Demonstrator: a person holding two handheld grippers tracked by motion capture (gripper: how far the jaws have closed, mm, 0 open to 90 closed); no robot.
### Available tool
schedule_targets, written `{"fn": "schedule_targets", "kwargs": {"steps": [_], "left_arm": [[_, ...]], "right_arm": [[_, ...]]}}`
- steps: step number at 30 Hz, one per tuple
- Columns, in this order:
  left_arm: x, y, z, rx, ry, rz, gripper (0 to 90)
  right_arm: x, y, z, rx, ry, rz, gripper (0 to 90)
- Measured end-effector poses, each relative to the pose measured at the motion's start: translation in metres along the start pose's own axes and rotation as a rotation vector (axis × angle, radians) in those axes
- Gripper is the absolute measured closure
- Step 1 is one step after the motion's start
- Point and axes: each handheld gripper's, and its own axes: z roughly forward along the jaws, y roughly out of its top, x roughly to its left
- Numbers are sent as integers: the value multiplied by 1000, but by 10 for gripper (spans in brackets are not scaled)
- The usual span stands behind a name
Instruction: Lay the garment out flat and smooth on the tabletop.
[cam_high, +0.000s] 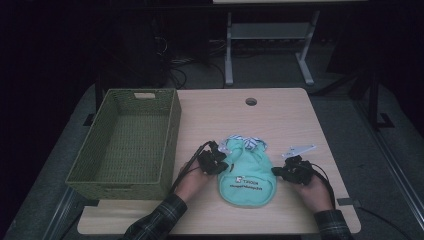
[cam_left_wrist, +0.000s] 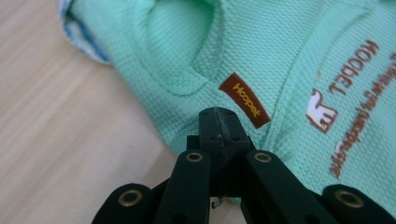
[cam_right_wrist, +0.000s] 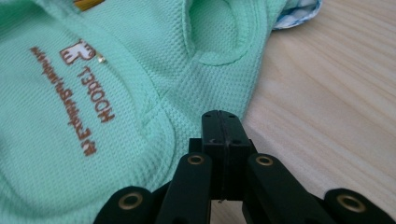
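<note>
We flank the shirt (cam_high: 245, 172), flat at the table's (cam_high: 300, 120) centre, our left gripper (cam_high: 214, 162) at its nine o'clock edge, right gripper (cam_high: 292, 171) at three, likely to lift both sides toward the basket (cam_high: 125, 145). Both jaw pairs sit fully closed, holding nothing. Our left gripper view reveals a brown label (cam_left_wrist: 244, 99).

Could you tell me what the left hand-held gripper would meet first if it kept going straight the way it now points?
Most likely the mint-green pet shirt: the left hand-held gripper, jaws shut, points at the cloth near its brown label. Whether the tips already touch the fabric is hard to tell.
</note>
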Motion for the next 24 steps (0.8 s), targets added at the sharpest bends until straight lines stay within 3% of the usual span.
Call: {"fn": "schedule_targets", "kwargs": {"steps": [3, 7, 11, 17, 21, 24], "left_arm": [[-4, 0, -2, 0, -6, 17, 886], [1, 6, -8, -38, 0, -1, 891], [14, 15, -14, -67, 29, -34, 883], [36, 23, -14, -75, 61, -94, 804], [47, 26, -7, -77, 50, -139, 731], [50, 26, 0, -65, 36, -139, 686]], "right_arm": [[3, 1, -1, 1, 12, -21, 900], [5, 11, -6, -36, 6, -54, 900], [-3, 27, -7, -71, 5, -44, 896], [-20, 53, 6, -83, 8, -23, 805], [-33, 63, 19, -87, 11, 10, 774], [-42, 66, 27, -90, 34, 38, 759]]}}
